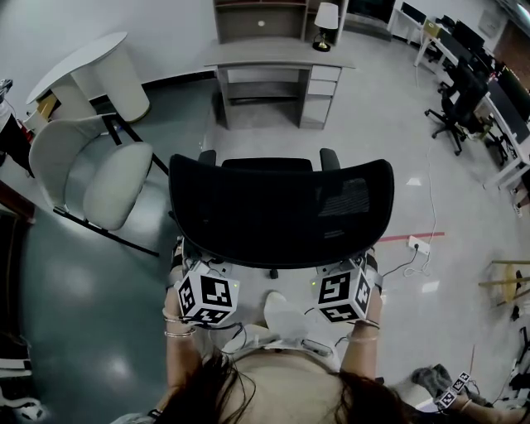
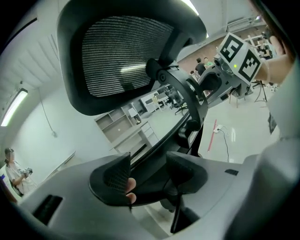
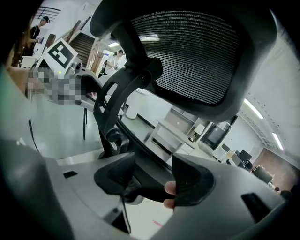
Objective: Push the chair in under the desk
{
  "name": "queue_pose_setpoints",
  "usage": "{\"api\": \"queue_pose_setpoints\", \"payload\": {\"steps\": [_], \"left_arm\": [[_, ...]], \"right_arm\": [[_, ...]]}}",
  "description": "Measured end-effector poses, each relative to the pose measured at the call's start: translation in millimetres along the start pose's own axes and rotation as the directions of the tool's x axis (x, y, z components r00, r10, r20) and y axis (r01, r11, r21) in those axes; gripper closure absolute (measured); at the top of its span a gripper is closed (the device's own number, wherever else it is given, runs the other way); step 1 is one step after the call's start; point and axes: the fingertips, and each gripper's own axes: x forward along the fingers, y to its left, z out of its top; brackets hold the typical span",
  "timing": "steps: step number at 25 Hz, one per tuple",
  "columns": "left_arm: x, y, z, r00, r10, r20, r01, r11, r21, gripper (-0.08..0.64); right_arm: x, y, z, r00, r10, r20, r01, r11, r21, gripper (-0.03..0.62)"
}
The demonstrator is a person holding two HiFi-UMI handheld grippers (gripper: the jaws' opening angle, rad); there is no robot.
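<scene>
Dark hair of the person wearing the camera fills the bottom edge of the head view. Just beyond it, two hand-held grippers topped by marker cubes sit low behind the backrest of a black mesh office chair. Seen from their own views, the left gripper and the right gripper each have their jaws spread wide. The curved lower frame of the backrest runs across each gap, and neither pair appears to pinch it. With one gripper at each side of the back, they look placed to push the chair straight rather than let it swivel. The chair's seat faces a grey counter with drawers and a small lamp, well apart from it across open grey floor. Since the chair is not yet under the counter, the push seems hardly begun. A white armchair stands off to the left.
</scene>
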Motion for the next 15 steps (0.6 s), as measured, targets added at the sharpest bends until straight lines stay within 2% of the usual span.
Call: {"api": "queue_pose_setpoints", "payload": {"steps": [8, 15], "left_arm": [[8, 0, -1, 1.000, -0.021, -0.010, 0.021, 1.000, -0.002, 0.331], [7, -1, 2, 1.000, -0.027, 0.002, 0.027, 0.999, 0.021, 0.330]], "right_arm": [[11, 0, -1, 1.000, 0.012, -0.016, -0.012, 1.000, -0.004, 0.359], [14, 0, -3, 0.997, 0.069, -0.038, -0.069, 0.997, -0.013, 0.359]]}}
